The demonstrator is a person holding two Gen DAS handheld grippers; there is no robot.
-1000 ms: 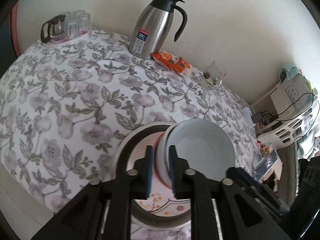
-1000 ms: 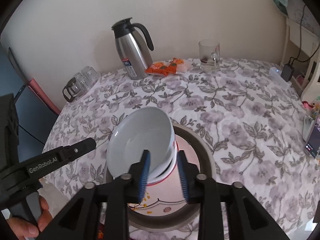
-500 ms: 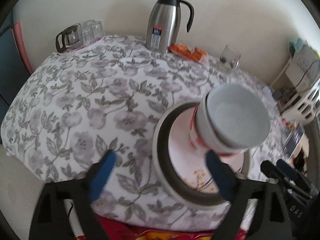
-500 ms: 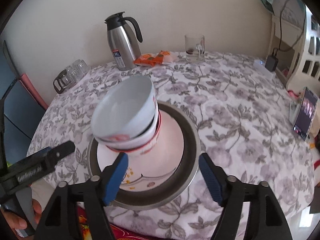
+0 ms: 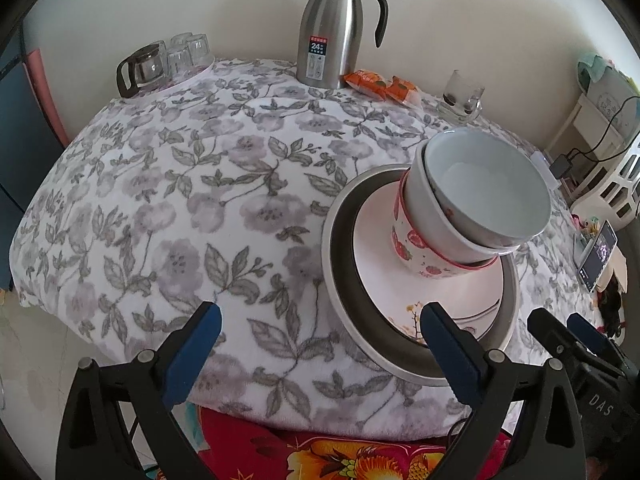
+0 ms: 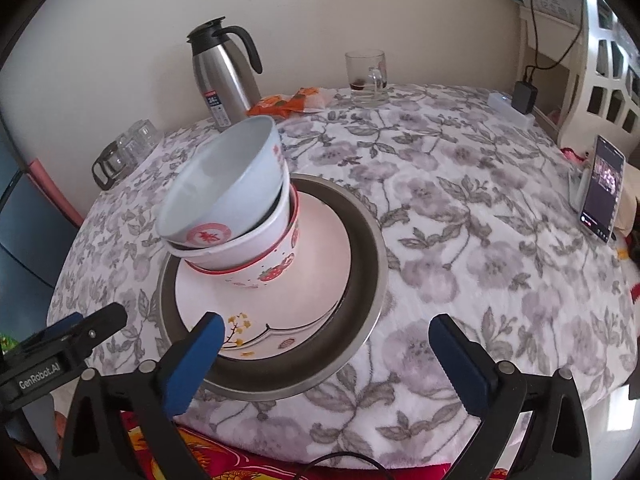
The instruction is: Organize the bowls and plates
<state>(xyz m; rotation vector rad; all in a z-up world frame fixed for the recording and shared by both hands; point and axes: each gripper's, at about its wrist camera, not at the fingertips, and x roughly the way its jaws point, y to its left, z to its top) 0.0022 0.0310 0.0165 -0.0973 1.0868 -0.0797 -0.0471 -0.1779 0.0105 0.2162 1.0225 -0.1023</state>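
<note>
Three nested bowls stand tilted on a white flowered plate (image 5: 372, 256) inside a wide metal basin (image 5: 334, 240). The top bowl (image 5: 488, 192) is plain white inside; the bottom one is a strawberry-print bowl (image 5: 416, 252). My left gripper (image 5: 320, 312) is open, empty and near the table's front edge, left of the basin. The right wrist view shows the same top bowl (image 6: 224, 184), plate (image 6: 320, 280) and basin (image 6: 370, 264). My right gripper (image 6: 326, 322) hangs over the basin's near rim, its jaws opening wide and touching nothing.
At the back of the floral tablecloth stand a steel thermos jug (image 5: 332, 40), orange snack packets (image 5: 380, 84), a glass mug (image 5: 460, 96) and a glass pot with cups (image 5: 164, 64). A propped phone (image 6: 602, 188) is at the right edge.
Both grippers let go of the bowl stack, opened wide and drew back toward the table's front edge. The bowls now rest tilted on the plate.
</note>
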